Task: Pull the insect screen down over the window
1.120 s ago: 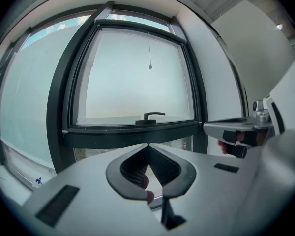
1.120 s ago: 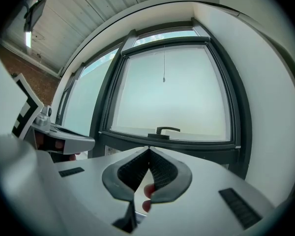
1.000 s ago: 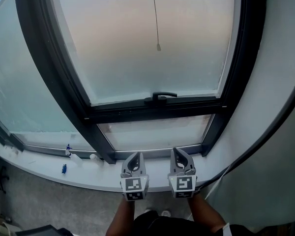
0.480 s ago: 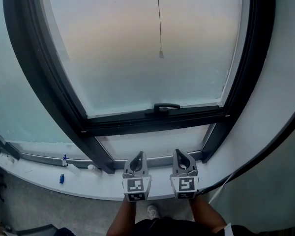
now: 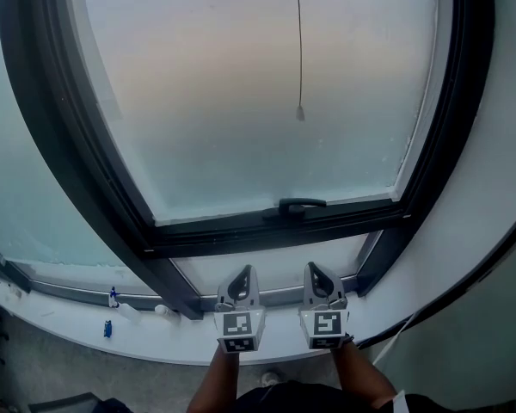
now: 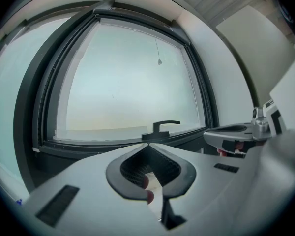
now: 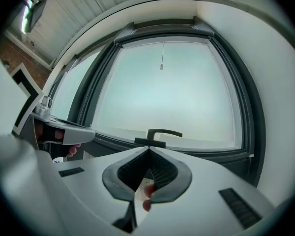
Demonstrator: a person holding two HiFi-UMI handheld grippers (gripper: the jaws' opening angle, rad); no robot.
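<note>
A thin pull cord with a small weight at its end (image 5: pixel 300 112) hangs down the middle of the frosted window pane (image 5: pixel 241 101). It also shows in the left gripper view (image 6: pixel 159 61) and in the right gripper view (image 7: pixel 162 67). A black window handle (image 5: pixel 297 206) sits on the dark frame's lower bar. My left gripper (image 5: pixel 245 272) and right gripper (image 5: pixel 315 270) are side by side low over the sill, far below the cord. Both are shut with nothing between the jaws. In each gripper view the jaws point up at the handle (image 6: pixel 160 128) (image 7: pixel 157 134).
A white sill (image 5: pixel 155 338) runs under the window, with small blue items (image 5: pixel 109 298) and a white object (image 5: pixel 165 311) at its left. A white wall (image 5: pixel 490 144) borders the window on the right, with a cable (image 5: pixel 396 329) below. A second pane (image 5: pixel 17 188) lies to the left.
The head view has tilted upward, so the cord end and handle sit lower and further right in the picture. Both grippers stay shut near the sill.
</note>
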